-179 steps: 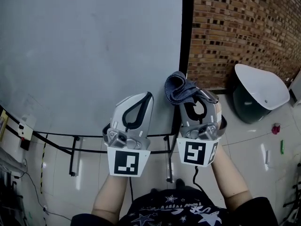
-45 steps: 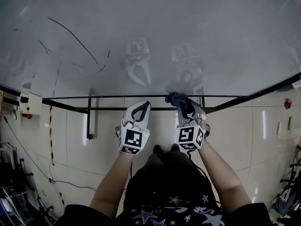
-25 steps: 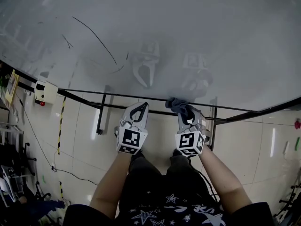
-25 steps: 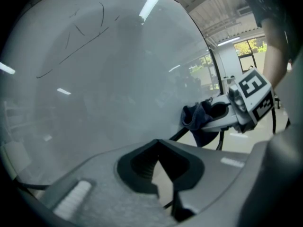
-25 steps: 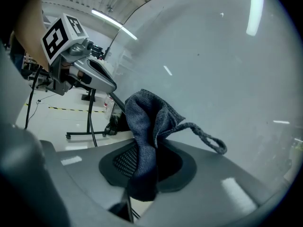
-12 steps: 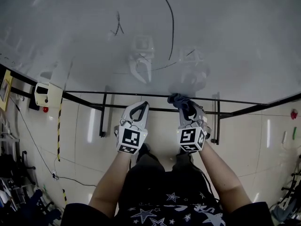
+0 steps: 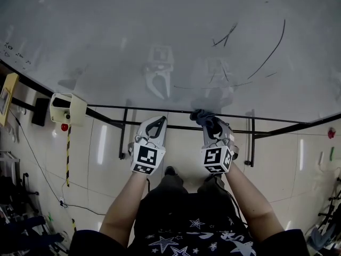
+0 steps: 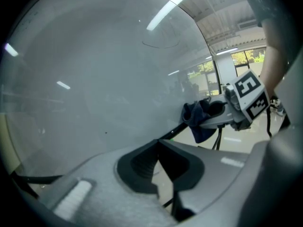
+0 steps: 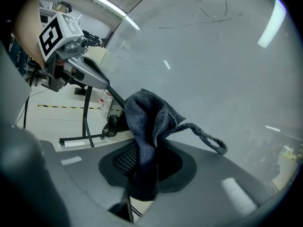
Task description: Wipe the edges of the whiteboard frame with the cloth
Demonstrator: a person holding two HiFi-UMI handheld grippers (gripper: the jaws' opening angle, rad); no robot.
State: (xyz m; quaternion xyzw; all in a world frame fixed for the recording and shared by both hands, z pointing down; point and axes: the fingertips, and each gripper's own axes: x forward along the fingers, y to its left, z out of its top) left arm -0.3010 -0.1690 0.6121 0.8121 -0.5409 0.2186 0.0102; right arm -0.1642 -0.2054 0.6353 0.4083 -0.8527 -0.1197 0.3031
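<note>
**Step in hand:** wiping the lower edge of the whiteboard frame (image 7: 170,111).

- Your right gripper (image 7: 212,128) pinches the dark grey cloth (image 7: 201,116). The bunched end of the cloth appears to sit on the black bottom rail.
- Your left gripper (image 7: 159,120) hangs just beside it, to the left. Its jaw tips are pressed together on nothing, near the rail.

**Next move, as judged:** slide the cloth sideways along the rail under steady pressure. Hold the pinch firm so that the hanging loop (image 9: 210,141) does not snag.
</note>
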